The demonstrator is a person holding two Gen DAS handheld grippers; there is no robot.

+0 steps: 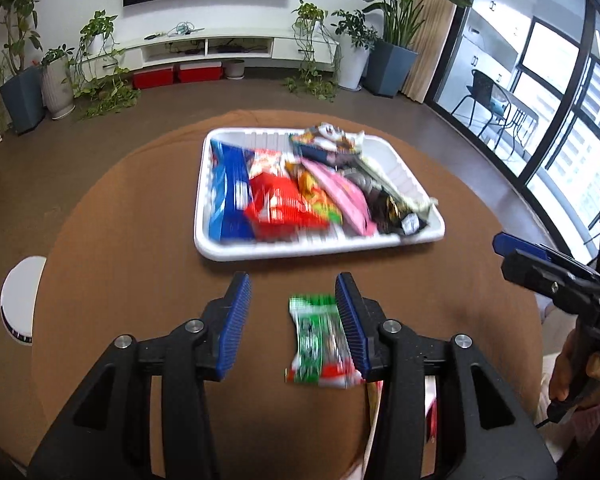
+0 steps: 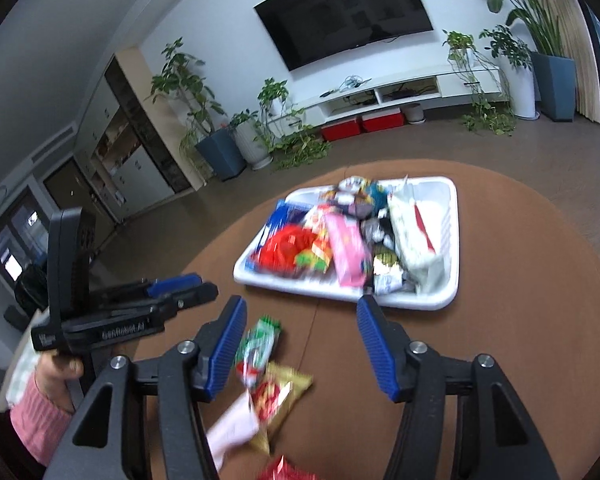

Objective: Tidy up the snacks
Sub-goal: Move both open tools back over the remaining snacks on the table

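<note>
A white tray (image 1: 236, 250) on the round brown table holds several snack packets; it also shows in the right wrist view (image 2: 432, 302). A green and red packet (image 1: 320, 340) lies on the table in front of the tray, beside my left gripper's right finger. My left gripper (image 1: 292, 300) is open and empty above it. My right gripper (image 2: 300, 320) is open and empty. The green packet (image 2: 258, 346) lies by its left finger, with a gold and red packet (image 2: 280, 396) and a pale pink packet (image 2: 232, 432) just behind it.
The right gripper shows at the right edge of the left wrist view (image 1: 556, 280); the left gripper shows at the left of the right wrist view (image 2: 132, 312). A white stool (image 1: 20, 300) stands left of the table. Plants and a TV cabinet line the far wall.
</note>
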